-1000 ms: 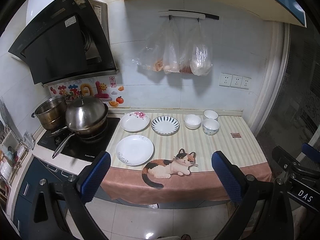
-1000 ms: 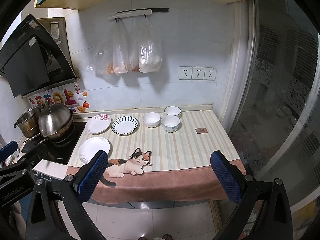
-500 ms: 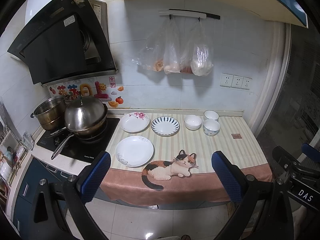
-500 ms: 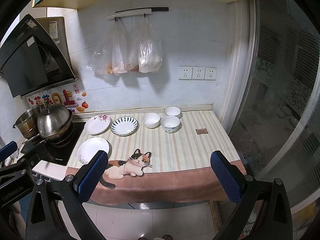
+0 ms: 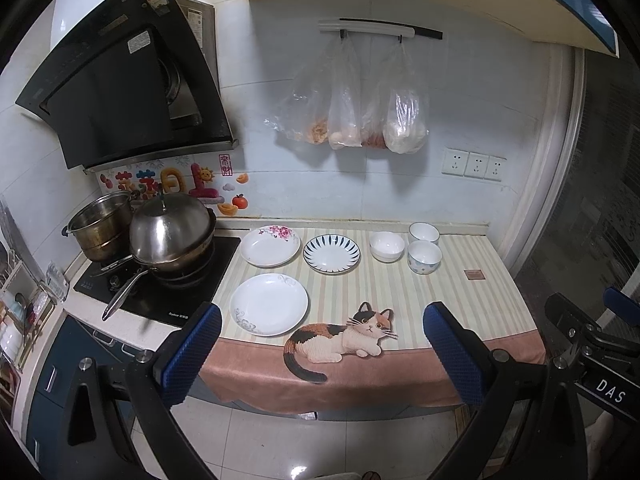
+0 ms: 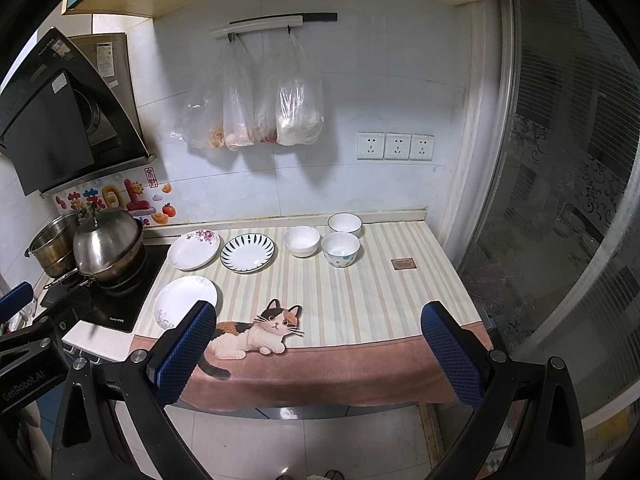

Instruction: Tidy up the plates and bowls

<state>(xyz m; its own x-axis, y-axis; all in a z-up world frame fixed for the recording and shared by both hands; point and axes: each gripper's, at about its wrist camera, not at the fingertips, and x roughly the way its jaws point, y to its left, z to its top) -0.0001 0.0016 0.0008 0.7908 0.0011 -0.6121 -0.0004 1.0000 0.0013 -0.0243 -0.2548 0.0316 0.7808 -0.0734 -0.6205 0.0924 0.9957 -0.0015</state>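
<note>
Three plates lie on the striped counter mat: a white plate (image 5: 269, 304) near the front, a flowered plate (image 5: 270, 246) and a blue-striped plate (image 5: 331, 254) behind it. Three bowls stand to the right: a plain white bowl (image 5: 386, 245), a white bowl (image 5: 424, 233) at the back and a dotted bowl (image 5: 424, 257). They also show in the right wrist view, with the blue-striped plate (image 6: 247, 253) and dotted bowl (image 6: 340, 249). My left gripper (image 5: 320, 344) and right gripper (image 6: 316, 344) are both open and empty, held in front of the counter edge, well short of the dishes.
A stove (image 5: 160, 292) with a lidded wok (image 5: 170, 236) and a steel pot (image 5: 100, 232) stands left of the plates. A range hood (image 5: 120, 80) hangs above it. Plastic bags (image 5: 352, 120) hang on the wall. A small brown square (image 5: 474, 274) lies at the mat's right.
Both views have shifted only slightly; the counter sits a touch lower and closer. No dish has moved and both grippers stay open.
</note>
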